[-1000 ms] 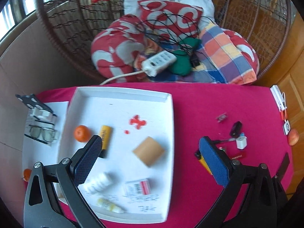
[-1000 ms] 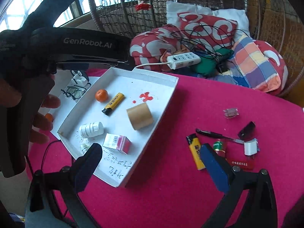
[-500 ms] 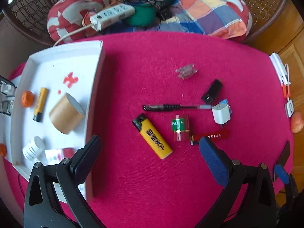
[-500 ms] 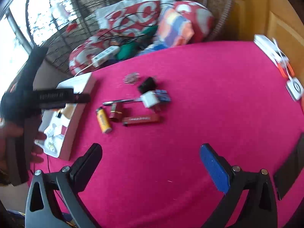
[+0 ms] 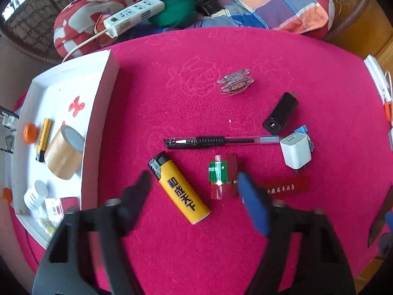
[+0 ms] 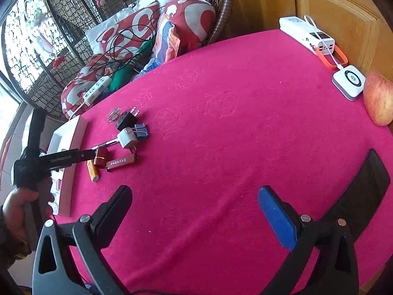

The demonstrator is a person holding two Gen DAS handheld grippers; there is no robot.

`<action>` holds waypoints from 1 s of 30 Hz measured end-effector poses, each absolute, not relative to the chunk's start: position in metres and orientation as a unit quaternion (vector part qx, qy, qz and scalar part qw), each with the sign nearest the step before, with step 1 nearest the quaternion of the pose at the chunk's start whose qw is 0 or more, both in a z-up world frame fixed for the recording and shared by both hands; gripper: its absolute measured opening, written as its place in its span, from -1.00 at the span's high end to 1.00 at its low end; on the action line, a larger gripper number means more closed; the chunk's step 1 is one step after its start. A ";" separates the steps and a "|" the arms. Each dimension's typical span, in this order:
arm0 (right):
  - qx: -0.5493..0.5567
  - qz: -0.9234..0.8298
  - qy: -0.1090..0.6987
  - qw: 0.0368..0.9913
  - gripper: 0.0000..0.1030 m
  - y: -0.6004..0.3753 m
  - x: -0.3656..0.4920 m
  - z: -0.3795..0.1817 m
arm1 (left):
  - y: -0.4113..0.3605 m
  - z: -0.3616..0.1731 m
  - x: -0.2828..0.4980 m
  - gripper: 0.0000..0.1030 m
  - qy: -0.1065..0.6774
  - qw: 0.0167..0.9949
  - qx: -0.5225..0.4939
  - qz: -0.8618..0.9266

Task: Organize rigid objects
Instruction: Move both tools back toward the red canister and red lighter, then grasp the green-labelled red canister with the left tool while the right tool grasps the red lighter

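My left gripper point(image 5: 194, 180) points down over the loose items on the red cloth, its jaws closing. Between them lie a yellow lighter point(image 5: 181, 189) and a small red-and-green box point(image 5: 222, 177). The blue pad sits at the box's right edge, and the black finger is just left of the lighter's head; neither is squeezed. Beyond lie a black pen point(image 5: 221, 141), a white charger point(image 5: 296, 151), a black adapter point(image 5: 280, 113) and a red stick point(image 5: 282, 188). The white tray point(image 5: 98, 113) at left holds a tape roll point(image 5: 65, 156) and several small things. My right gripper point(image 6: 195, 191) is open above bare cloth.
A power bank point(image 6: 307, 34), a white puck point(image 6: 348, 81) and an apple point(image 6: 379, 98) sit at the table's far right edge. A wicker chair with cushions and a power strip point(image 5: 132, 17) stands behind the table. A clear clip point(image 5: 235, 82) lies apart.
My left gripper moved from above the tray rightward and down to the loose items, and its jaws have narrowed. My right gripper swung right, away from the tray, over bare cloth.
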State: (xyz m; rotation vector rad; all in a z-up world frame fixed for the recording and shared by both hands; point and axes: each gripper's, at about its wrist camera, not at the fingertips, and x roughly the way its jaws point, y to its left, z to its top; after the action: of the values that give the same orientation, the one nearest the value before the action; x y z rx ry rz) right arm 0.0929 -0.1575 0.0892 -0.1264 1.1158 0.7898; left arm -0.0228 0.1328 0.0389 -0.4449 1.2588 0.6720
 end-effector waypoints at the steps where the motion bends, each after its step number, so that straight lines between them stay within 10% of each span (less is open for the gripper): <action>1: -0.061 0.366 0.514 0.773 -1.00 -0.160 0.094 0.089 | 0.132 0.038 -0.020 -0.19 0.574 0.734 -0.198 0.305; 17: -0.067 0.370 0.516 0.770 -1.00 -0.173 0.102 0.088 | 0.121 0.009 0.006 -0.18 0.605 0.725 -0.143 0.297; 21: -0.070 0.369 0.516 0.770 -1.00 -0.172 0.101 0.089 | 0.121 0.009 0.009 0.44 0.601 0.733 -0.142 0.286; 30: -0.100 0.414 0.510 0.747 -1.00 -0.135 0.095 0.087 | 0.123 0.048 -0.019 0.44 0.555 0.771 -0.173 0.260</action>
State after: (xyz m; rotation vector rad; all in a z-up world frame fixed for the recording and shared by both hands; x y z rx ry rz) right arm 0.0951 -0.1348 0.0872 -0.2191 1.1147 0.9061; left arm -0.0192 0.1229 0.0478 -0.3741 1.2039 0.5646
